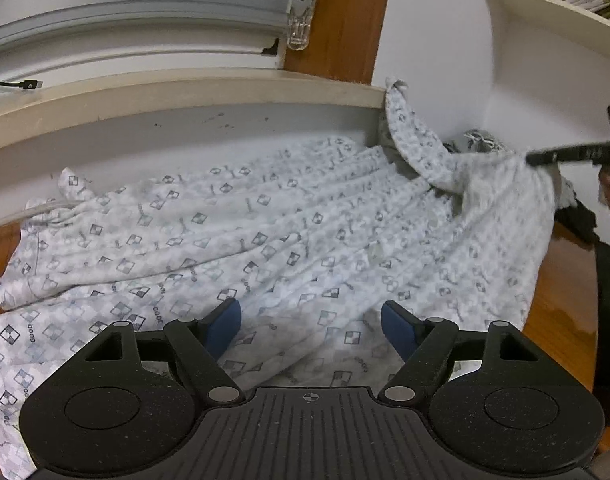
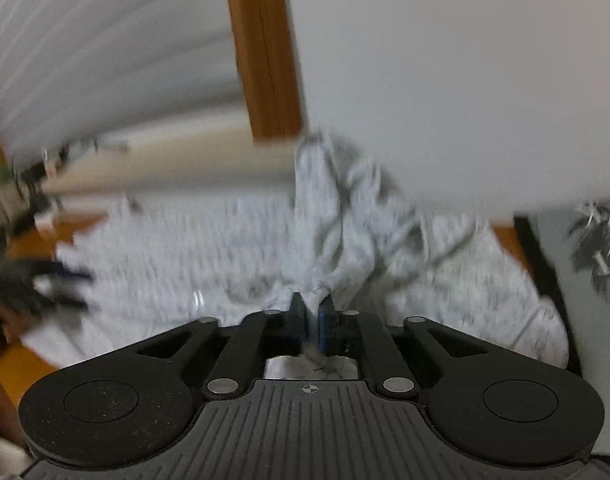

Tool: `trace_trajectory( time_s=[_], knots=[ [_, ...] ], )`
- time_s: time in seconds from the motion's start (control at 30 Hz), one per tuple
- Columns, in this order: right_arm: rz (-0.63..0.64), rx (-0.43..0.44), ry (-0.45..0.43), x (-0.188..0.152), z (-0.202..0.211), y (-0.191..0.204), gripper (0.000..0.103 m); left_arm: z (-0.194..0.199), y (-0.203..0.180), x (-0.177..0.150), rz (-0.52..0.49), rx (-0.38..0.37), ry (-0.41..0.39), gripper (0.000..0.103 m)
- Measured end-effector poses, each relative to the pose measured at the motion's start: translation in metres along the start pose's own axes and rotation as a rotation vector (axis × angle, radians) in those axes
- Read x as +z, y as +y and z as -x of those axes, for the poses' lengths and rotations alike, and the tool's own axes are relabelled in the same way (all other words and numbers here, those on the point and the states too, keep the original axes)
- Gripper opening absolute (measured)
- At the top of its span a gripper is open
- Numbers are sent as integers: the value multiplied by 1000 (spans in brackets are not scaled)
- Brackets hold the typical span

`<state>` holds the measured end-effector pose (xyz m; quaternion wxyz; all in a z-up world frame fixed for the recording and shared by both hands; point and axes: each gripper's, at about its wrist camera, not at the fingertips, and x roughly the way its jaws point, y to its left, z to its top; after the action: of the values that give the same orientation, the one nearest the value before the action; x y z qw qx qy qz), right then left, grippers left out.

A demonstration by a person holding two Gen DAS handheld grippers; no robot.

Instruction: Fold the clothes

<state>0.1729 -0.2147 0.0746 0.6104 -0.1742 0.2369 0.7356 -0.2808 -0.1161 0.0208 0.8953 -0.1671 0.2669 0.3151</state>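
White cloth with a grey diamond print, the garment (image 1: pixel 265 240), lies spread and rumpled over a wooden table (image 1: pixel 561 304), reaching from the table's left edge to the corner by the wall. At far left a cable (image 1: pixel 13 85) rests on the pale sill (image 1: pixel 185 88) behind the table. The left gripper (image 1: pixel 311 326) hovers just over the near part of the garment, its blue pads (image 1: pixel 225 326) spread wide with nothing pinched between them. Further right a sleeve climbs the wall at the sill's end. At the right edge of the left wrist view, the right gripper (image 1: pixel 577 154) reaches in and lifts a bunched fold of the garment. Its own view is blurred, yet it shows the right gripper (image 2: pixel 312 320) with its pads nearly together, clamping a tuft of the white cloth.
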Motion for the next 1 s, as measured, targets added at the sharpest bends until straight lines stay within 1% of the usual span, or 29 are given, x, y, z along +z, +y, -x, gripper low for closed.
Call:
trace_trajectory(
  time_s=[0.03,0.13,0.2,0.27,0.3,0.33,0.37,0.4,0.47,0.53,0.57,0.6,0.63,0.67,0.7,0.77,0.83,0.87,0.9,0.93,0.97,1.0],
  knots=[
    [-5,1,-22,3,5,0,31,0,-1,0,-5,3,2,80],
    [-38,-31,-28,-13,13,-17,32,-1,-3,0,-14,9,6,81],
    [-59,-93,-22,-29,17,-32,32,-1,-3,0,-17,10,8,81],
    [-74,-130,11,-46,16,-46,37,-1,-4,0,-21,12,9,82],
    [-75,-135,25,-53,15,-51,41,-2,-4,-1,-24,14,10,82],
    [-74,-137,38,-59,14,-54,46,-2,-4,-1,-28,16,11,82],
    [-73,-139,51,-66,13,-58,48,-2,-5,-1,-31,18,12,82],
    [-73,-117,58,-70,13,-61,51,-2,-5,-2,-34,19,13,82],
    [-49,-87,53,-74,11,-58,55,-2,-6,-2,-38,21,14,83],
    [-3,-84,57,-75,5,-50,55,-3,-6,-2,-39,23,15,83],
    [4,-75,67,-76,3,-50,54,-3,-6,-2,-40,24,16,83],
    [9,-64,78,-76,1,-50,46,-3,-7,-2,-41,24,16,83],
    [12,-48,90,-76,0,-51,19,-3,-7,-2,-41,25,16,83],
    [12,-39,94,-75,1,-52,5,-4,-7,-2,-42,25,17,84],
    [10,-34,96,-75,4,-53,4,-4,-7,-2,-41,24,16,84],
    [-7,-57,53,-71,22,-59,3,-4,-6,-2,-39,22,16,84],
    [-102,-136,-38,-70,52,-78,3,-4,-6,-2,-36,20,16,84],
    [-171,-152,-68,-73,63,-91,3,-4,-6,-2,-35,18,15,84],
    [-211,-185,-68,-78,68,-101,3,-4,-5,-2,-34,16,15,84],
    [-210,-241,-50,-82,68,-105,4,-4,-5,-2,-32,12,16,85],
    [-207,-277,-32,-86,65,-108,6,-4,-5,-2,-32,11,16,86],
    [-218,-272,-33,-87,63,-107,8,-5,-5,-2,-32,9,17,86]
  ],
)
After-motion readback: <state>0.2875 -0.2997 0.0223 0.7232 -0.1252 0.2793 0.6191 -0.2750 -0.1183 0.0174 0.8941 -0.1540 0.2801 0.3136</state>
